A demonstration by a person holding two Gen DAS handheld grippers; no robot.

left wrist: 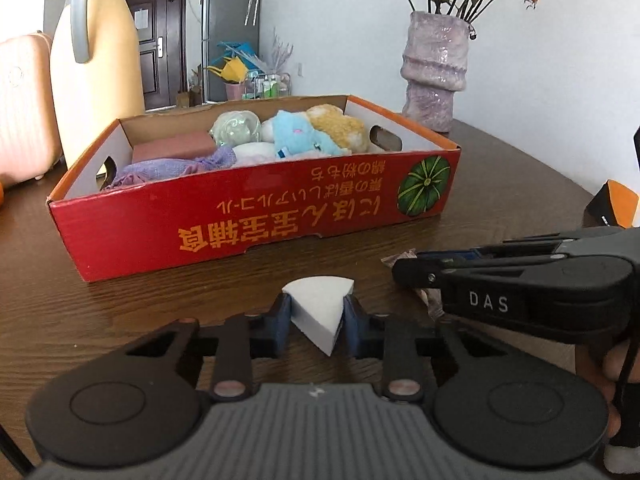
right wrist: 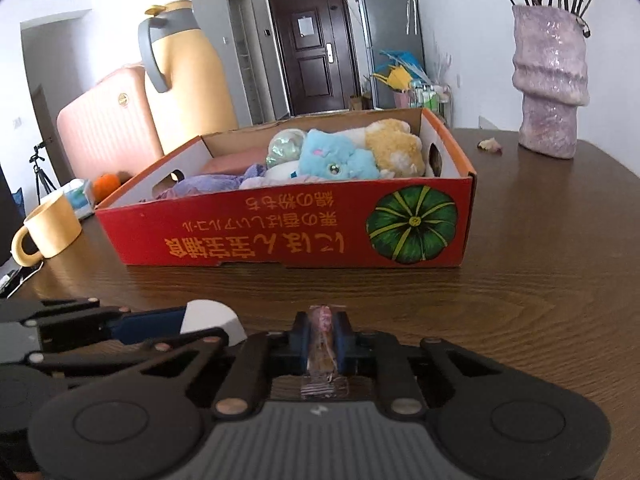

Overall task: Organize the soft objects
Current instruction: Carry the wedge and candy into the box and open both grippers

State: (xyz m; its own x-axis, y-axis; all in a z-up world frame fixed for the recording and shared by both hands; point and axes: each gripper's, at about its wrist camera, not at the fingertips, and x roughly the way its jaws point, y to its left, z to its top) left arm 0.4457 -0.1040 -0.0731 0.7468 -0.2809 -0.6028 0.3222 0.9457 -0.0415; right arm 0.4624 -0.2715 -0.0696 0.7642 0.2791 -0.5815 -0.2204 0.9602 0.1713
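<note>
Plainly white, wedge-shaped sponge (left wrist: 318, 318)

1. The table (right wrist: 540, 280) is dark, grained wood with a soft sheen.
2. On it, the red box (right wrist: 280, 236) is printed cardboard.
3. Inside the box, the blue plush toy (right wrist: 336, 156) is fuzzy cloth.
4. Right of the box, the lilac vase (right wrist: 550, 80) is glossy and bumpy.

Bare table (right wrist: 520, 280) before red box (right wrist: 280, 236), vase (right wrist: 552, 92) far right

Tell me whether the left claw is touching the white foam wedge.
Touching. In the left wrist view, the left claw has its blue pads pressed against both slanted sides of the white foam wedge, with no gap showing on either side.
</note>
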